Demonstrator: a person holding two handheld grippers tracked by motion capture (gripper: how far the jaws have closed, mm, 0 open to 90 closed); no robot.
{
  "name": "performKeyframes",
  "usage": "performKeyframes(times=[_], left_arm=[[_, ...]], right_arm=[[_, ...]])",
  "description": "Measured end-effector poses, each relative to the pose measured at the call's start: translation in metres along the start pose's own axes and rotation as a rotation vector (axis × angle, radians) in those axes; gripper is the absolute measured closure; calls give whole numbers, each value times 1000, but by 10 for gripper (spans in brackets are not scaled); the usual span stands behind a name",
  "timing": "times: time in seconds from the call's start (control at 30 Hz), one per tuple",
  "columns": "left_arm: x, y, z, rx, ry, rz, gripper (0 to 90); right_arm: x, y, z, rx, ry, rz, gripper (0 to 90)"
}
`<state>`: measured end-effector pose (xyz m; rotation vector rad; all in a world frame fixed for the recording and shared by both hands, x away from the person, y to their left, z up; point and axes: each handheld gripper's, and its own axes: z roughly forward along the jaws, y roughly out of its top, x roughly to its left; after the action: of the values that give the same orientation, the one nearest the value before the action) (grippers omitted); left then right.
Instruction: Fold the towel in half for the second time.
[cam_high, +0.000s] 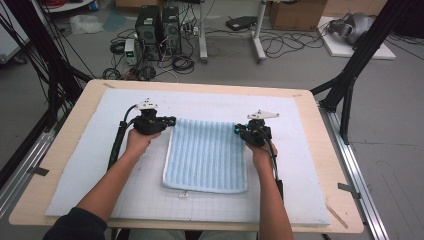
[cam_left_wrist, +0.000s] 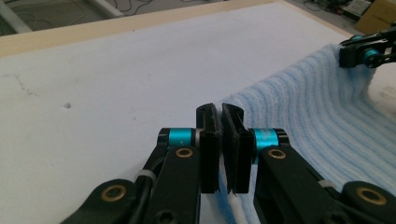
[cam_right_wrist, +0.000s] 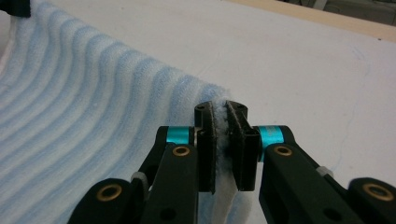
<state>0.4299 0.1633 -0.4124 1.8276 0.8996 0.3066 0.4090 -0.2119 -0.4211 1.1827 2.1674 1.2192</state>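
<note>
Both grippers pinch the far corners of the towel (cam_high: 206, 155). Right gripper (cam_right_wrist: 221, 116) is clenched on fluffy cloth bunched between its pads, with the hem running down below the fingers. Left gripper (cam_left_wrist: 220, 114) is also clamped, with a thin edge of towel between the pads and a white hem strip under them. The rest of the towel spreads away from the fingers toward the person, its near edge flat on the white mat (cam_high: 80, 175); between the grippers the cloth looks slightly lifted and sagging. Likely light, soft and limp, grippy rather than slippery, not fragile. It'll drape and fold anywhere unsupported. Corners or hem are the best hold, both kept level.
</note>
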Motion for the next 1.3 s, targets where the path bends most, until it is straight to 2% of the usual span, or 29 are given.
performKeyframes(times=[0.1,0.2,0.4,0.5,0.63,0.87,1.0,1.17,1.2,1.3], left_arm=[[-8,2,-7,-32,1,29,851],[-14,-1,-13,-38,-3,43,851],[-19,-11,-24,-59,0,19,852],[-23,-14,-30,-69,1,22,852],[-31,-19,-39,-93,-6,27,852],[-53,-33,-53,-112,-37,56,851],[-64,-44,-59,-106,-46,87,849],[-70,-55,-66,-96,-52,97,847],[-70,-56,-68,-94,-49,107,847],[-70,-60,-73,-96,-59,105,843]], right_arm=[[3,-3,-10,-16,3,-5,827],[6,-5,-17,-23,14,1,826],[15,1,-30,-58,9,-29,825],[19,1,-34,-55,14,-22,824],[29,-2,-43,-73,7,-40,823],[43,-24,-63,-80,-7,-33,822],[50,-38,-70,-87,-5,-20,822],[57,-52,-74,-90,-8,1,820],[58,-54,-75,-94,-8,0,819],[63,-59,-79,-100,-5,-7,817]])
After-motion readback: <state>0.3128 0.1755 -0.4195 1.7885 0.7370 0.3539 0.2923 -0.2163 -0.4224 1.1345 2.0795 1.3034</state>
